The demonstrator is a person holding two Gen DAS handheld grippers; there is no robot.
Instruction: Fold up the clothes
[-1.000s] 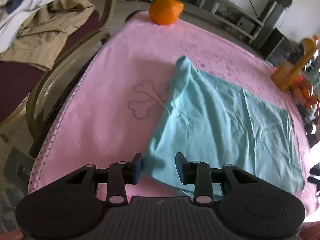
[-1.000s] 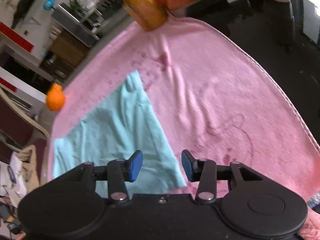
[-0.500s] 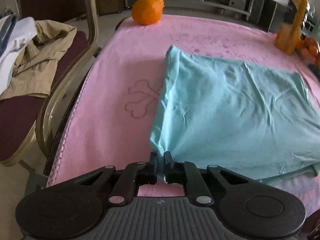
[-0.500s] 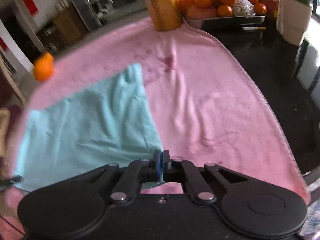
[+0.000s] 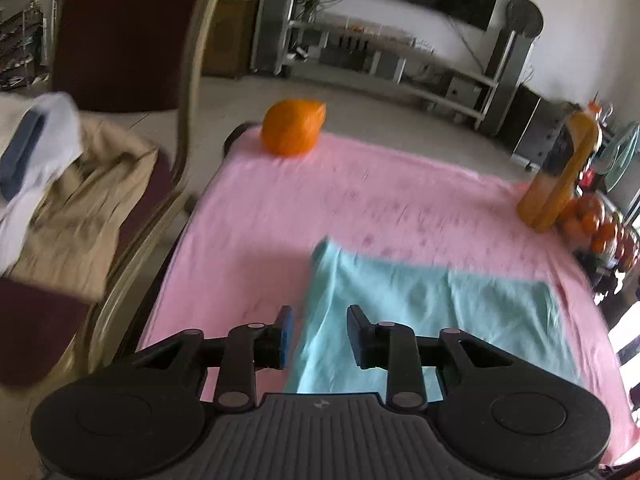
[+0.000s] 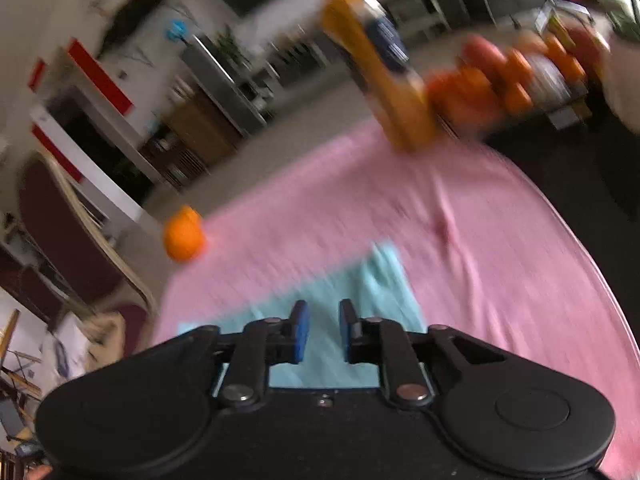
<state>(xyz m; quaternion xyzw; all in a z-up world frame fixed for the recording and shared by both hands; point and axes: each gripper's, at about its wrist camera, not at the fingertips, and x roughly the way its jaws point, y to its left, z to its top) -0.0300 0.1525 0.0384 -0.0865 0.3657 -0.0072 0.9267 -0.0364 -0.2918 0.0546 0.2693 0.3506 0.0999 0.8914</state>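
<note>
A teal cloth lies flat on the pink blanket, its near edge hidden behind the gripper body. My left gripper hovers above the cloth's left edge. Its jaws are opening, and the cloth lies below the gap without being pinched. In the blurred right wrist view the teal cloth shows the same way under my right gripper. Those jaws are opening too, with the blue pads apart and nothing pressed between them.
An orange round object sits at the blanket's far corner. An orange juice bottle and a tray of oranges stand at the far right. A chair heaped with clothes stands to the left.
Half a second ago both grippers were shut on the cloth's near corners. Both have now let go, opened and risen, and both views tilt up towards the room.
</note>
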